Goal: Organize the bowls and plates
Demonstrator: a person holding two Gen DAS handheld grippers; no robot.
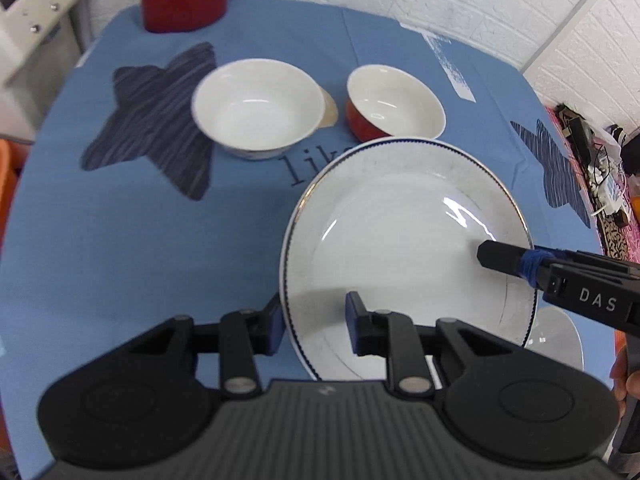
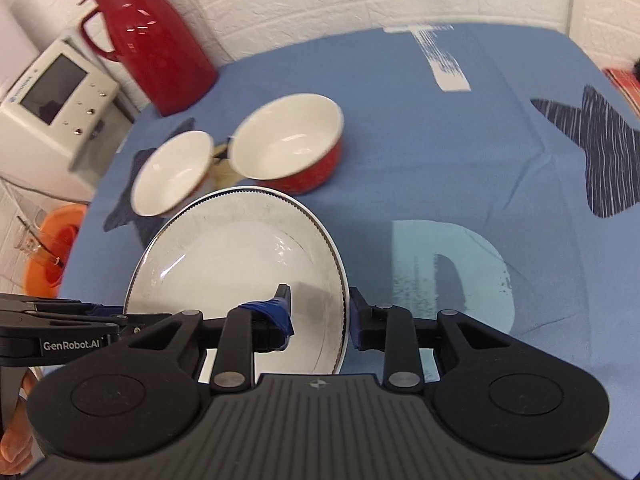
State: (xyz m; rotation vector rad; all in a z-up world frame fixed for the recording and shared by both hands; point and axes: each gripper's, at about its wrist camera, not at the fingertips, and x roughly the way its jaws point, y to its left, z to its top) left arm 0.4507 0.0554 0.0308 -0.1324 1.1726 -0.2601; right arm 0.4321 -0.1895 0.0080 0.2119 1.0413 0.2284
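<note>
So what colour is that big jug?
The jug is shiny red, clearest in the right wrist view.

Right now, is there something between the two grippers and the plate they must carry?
No. The left gripper and the right gripper each already clamp an opposite rim of the plate. The white bowl and red bowl stand farther back, apart from it.
</note>
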